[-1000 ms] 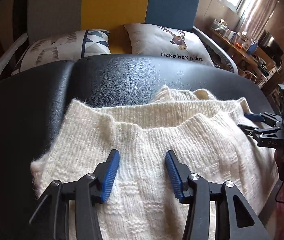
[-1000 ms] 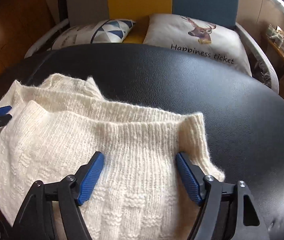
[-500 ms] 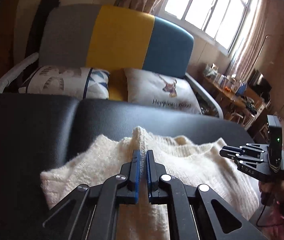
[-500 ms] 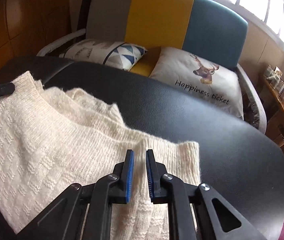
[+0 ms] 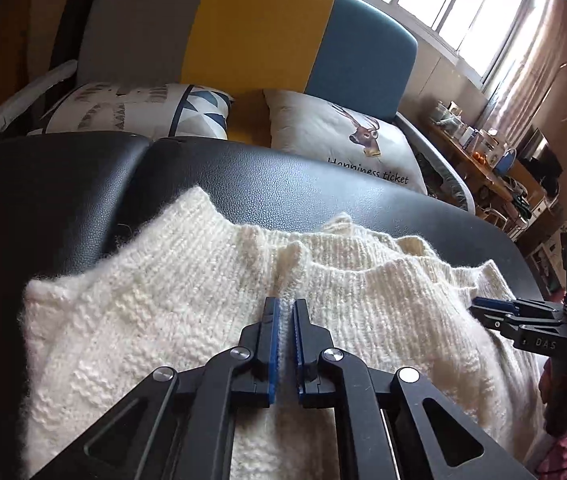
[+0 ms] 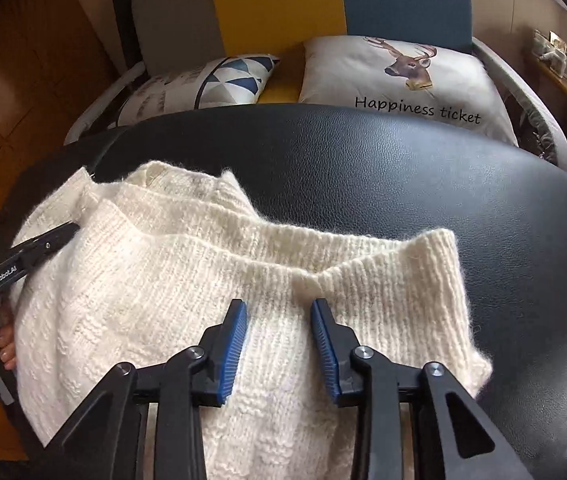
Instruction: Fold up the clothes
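your left gripper [image 5: 286, 312] pinched a ridge of the cream knit sweater [image 5: 171, 320]; your right gripper [image 6: 278, 312] stood open over its hem. releasing unevenly risked skewing the fold.

A black leather-look padded surface [image 6: 403, 168] carries one cream knitted sweater [image 6: 171, 292], lying partly folded on it.

Deer pillow [image 6: 399, 76] reads "Happiness ticket" — left gripper [image 6: 65, 232] "GenRobot.AI", right gripper [image 5: 487, 304] "DAS".
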`<state>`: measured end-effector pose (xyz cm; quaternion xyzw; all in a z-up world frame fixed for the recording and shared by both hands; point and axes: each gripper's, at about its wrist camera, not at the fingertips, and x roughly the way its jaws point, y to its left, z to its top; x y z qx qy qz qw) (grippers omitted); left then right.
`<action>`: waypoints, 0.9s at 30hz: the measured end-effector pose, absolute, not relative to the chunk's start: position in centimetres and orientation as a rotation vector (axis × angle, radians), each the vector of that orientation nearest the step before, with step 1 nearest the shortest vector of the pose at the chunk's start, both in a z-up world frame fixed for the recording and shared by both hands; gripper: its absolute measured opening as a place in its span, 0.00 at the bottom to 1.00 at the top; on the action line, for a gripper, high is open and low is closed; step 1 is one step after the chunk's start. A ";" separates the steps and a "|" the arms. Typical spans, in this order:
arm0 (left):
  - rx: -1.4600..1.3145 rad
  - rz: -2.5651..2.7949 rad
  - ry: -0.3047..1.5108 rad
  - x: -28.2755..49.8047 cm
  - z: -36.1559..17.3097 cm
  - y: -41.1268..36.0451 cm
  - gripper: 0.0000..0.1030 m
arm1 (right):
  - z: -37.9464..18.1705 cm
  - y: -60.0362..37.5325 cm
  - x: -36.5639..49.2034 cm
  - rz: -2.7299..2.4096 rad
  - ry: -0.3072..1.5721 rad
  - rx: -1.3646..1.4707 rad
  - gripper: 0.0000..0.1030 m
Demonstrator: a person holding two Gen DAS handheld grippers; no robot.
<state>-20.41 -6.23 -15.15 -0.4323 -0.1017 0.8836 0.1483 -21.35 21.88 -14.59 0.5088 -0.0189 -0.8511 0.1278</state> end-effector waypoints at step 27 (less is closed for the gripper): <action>-1.231 2.557 -0.266 -20.3 -14.0 -6.7 0.07 | -11.1 20.3 -21.3 -2.698 0.115 1.368 0.00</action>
